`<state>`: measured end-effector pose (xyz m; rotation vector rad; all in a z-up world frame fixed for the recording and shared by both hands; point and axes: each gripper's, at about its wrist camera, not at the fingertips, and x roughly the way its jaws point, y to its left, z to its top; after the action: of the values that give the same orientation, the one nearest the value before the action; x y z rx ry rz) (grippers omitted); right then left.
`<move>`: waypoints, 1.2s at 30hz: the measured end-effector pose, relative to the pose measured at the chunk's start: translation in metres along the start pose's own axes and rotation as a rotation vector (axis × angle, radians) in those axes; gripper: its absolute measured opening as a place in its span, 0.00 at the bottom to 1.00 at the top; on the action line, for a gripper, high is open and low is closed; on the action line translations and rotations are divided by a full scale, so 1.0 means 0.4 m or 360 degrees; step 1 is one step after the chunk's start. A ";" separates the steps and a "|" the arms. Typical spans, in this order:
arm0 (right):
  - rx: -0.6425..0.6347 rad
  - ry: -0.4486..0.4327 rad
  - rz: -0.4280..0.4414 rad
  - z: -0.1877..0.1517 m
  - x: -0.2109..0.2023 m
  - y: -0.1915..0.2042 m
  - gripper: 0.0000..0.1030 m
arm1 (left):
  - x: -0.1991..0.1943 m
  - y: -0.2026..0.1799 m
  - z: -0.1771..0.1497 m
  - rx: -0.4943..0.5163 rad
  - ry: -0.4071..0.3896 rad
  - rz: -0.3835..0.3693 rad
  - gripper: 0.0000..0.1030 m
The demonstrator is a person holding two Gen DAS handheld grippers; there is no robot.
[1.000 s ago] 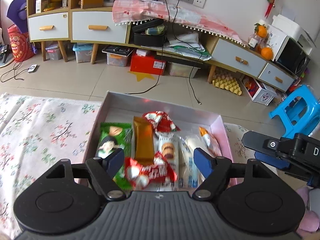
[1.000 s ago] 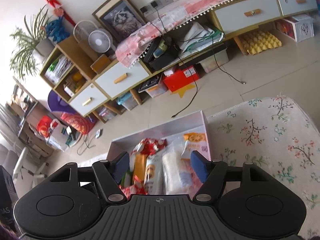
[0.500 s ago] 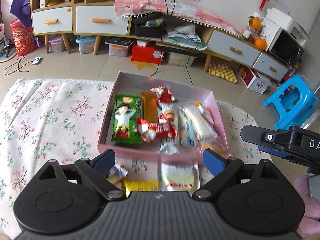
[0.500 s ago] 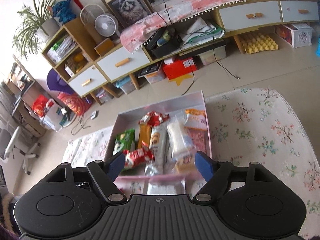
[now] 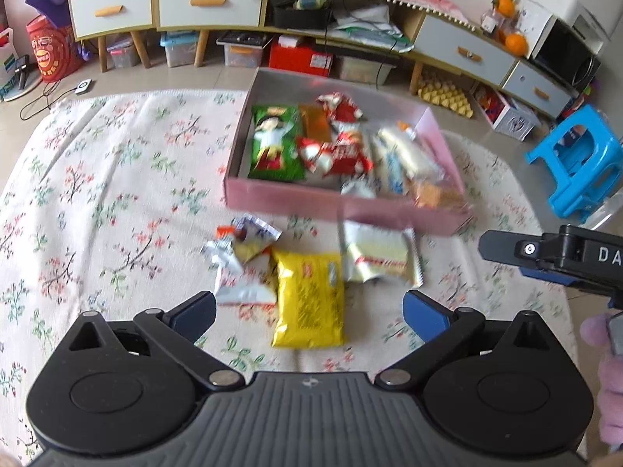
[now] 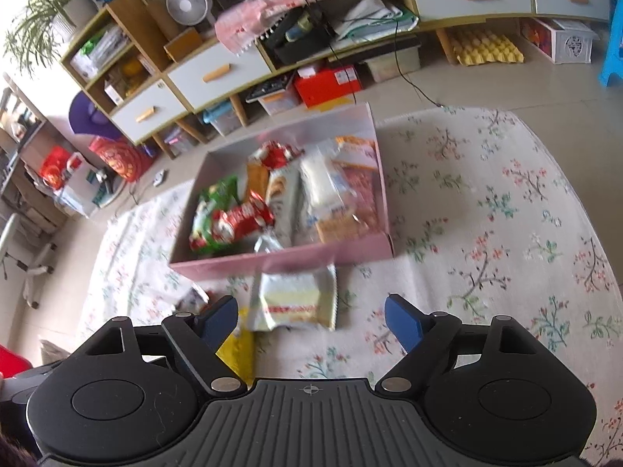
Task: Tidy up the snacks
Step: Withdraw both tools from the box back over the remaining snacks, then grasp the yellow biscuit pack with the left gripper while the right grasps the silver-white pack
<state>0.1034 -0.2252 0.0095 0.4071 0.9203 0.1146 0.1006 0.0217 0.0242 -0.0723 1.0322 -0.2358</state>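
A pink box (image 5: 335,204) (image 6: 280,258) on the flowered cloth holds several snack packets, among them a green one (image 5: 274,148) and a red one (image 5: 335,153). In front of it lie a yellow packet (image 5: 309,299), a white cake packet (image 5: 379,255) (image 6: 296,301) and a crumpled white packet (image 5: 241,264). My left gripper (image 5: 309,313) hangs over the yellow packet, jaws still opening, nothing between its pads. My right gripper (image 6: 311,321) hovers near the white cake packet, jaws also opening and empty. Its side shows at the right edge of the left wrist view.
The flowered cloth (image 5: 97,194) (image 6: 506,214) covers the table. Beyond it are tiled floor, a low cabinet with drawers (image 5: 210,0), a red box (image 5: 300,58), a blue stool (image 5: 580,159) and a fan (image 6: 187,4).
Both grippers have drawn back from over the box toward the near side, bringing the loose packets in front of it into view. Both pairs of jaws have spread wider.
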 end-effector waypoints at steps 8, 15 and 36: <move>-0.0213 -0.0075 -0.0166 -0.051 0.017 -0.008 0.82 | 0.049 0.026 -0.066 -0.0004 0.0008 0.0066 0.99; -0.0275 -0.0118 -0.0206 -0.055 0.074 -0.022 0.83 | 0.069 0.010 -0.083 0.0036 -0.0078 0.0033 0.99; -0.0224 -0.0164 0.0039 -0.060 0.212 -0.017 0.66 | 0.106 -0.010 -0.118 0.0168 -0.0160 0.0076 0.50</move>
<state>0.1354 -0.2017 -0.0695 0.2909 0.8006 0.1785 0.0801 0.0105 -0.0349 0.0359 0.9191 -0.2402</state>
